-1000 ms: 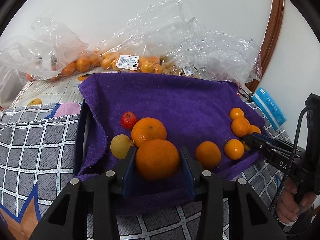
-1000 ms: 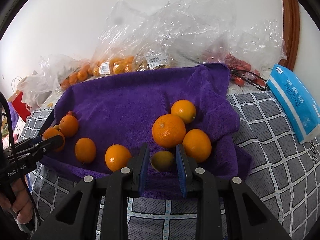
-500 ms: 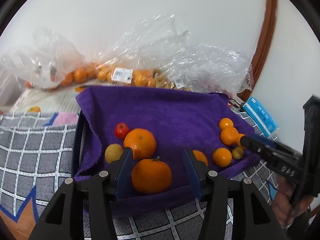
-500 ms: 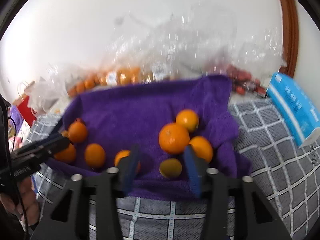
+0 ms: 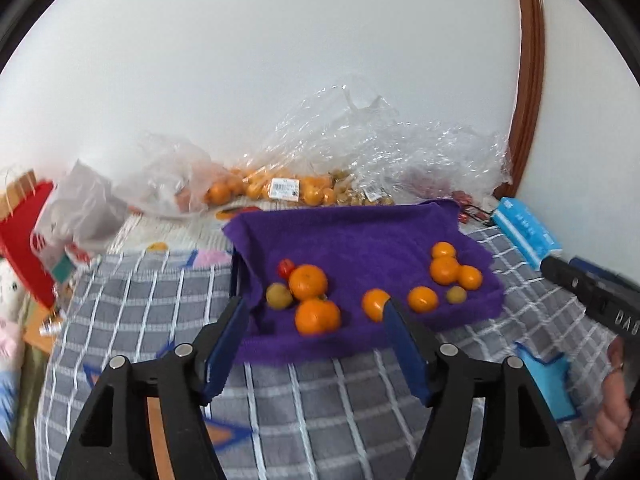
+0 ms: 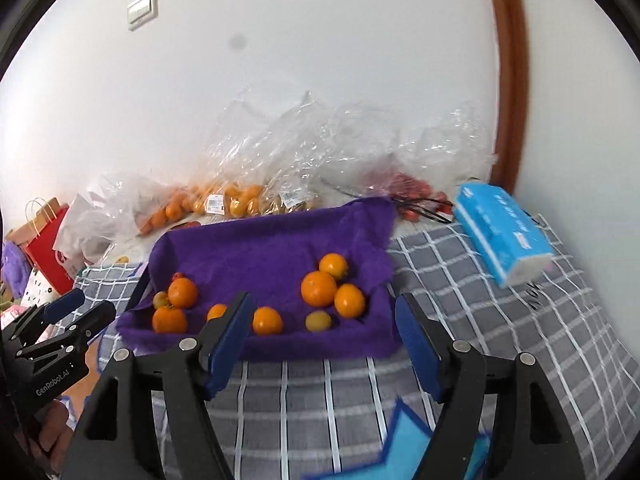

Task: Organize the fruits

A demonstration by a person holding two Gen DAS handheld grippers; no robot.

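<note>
A purple towel lines a tray on the checked cloth. On it lie several oranges in two clusters: a left one with a large orange, a yellow-green fruit and a small red fruit; a right one with an orange and a small yellow fruit. My left gripper is open and empty, held back in front of the tray. My right gripper is open and empty, also in front of the tray.
Clear plastic bags of oranges and red fruit lie behind the tray against the wall. A blue tissue pack lies at right. A red paper bag stands at left.
My left gripper let go of the large orange and my right let go of the small yellow fruit. Both opened wide and pulled back and up from the tray.
</note>
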